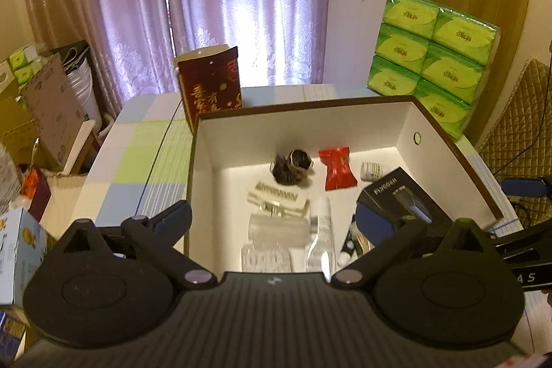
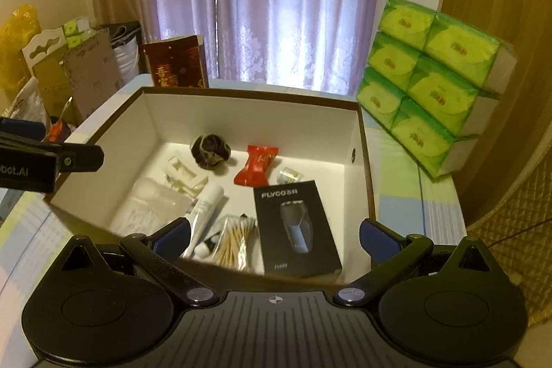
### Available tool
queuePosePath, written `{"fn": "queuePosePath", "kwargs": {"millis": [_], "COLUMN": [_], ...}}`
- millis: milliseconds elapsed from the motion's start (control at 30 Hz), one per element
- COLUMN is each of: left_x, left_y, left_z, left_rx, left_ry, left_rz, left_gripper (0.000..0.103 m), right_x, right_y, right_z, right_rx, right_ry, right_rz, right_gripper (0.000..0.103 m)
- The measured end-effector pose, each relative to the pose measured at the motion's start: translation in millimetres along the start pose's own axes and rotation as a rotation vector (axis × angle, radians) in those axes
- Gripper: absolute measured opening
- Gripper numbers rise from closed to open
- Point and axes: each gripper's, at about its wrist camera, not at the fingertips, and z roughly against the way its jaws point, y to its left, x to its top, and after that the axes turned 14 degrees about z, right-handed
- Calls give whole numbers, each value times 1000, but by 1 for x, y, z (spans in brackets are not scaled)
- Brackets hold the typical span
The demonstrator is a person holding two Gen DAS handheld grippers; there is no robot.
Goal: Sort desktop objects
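Right view only: I read FLYCO on the black box point(image 2: 297, 226), with cotton swabs point(image 2: 235, 242) beside it, at the near wall of the carton point(image 2: 358, 140).
Left view only: a clear jar point(image 1: 277, 227).
Left tongs point(image 1: 274, 218): wide open, empty, over the carton's near edge.
Right tongs point(image 2: 275, 238): wide open, empty, above the carton's near wall.
Desk's far right corner: green tissue packs point(image 2: 431, 92).

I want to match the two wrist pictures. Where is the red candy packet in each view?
Left wrist: the red candy packet lies on the box floor, right of centre, beside the dark hair tie.
Right wrist: it lies near the middle, just behind the black FLYCO shaver box.
Shared landmark: the stacked green tissue packs beyond the box.
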Motion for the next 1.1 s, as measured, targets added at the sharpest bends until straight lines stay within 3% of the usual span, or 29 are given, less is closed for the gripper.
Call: {"fn": "queuePosePath", "kwargs": {"millis": [233,467,600,867,1100], "left_x": [-20,-35,-40,-44,-46], "left_y": [6,11,18,33,43], "left_z": [32,52,56,67,77], "left_rx": [25,4,-20,-25,-27], "left_ry": [-6,19,66,54,53], "left_rz": [29,38,72,46,42], "left_gripper": [101,101,100,100,100], "right_x": [-9,-17,-20,-27,-23], "right_y": [6,18,26,43,55], "right_z": [22,43,50,58,68], "right_rx": [36,59,50,23,10], "right_ry": [15,17,25,35,37], "right_rz": [-48,-127,-167,-229,-208], "right_gripper": [101,101,101,101,101]}}
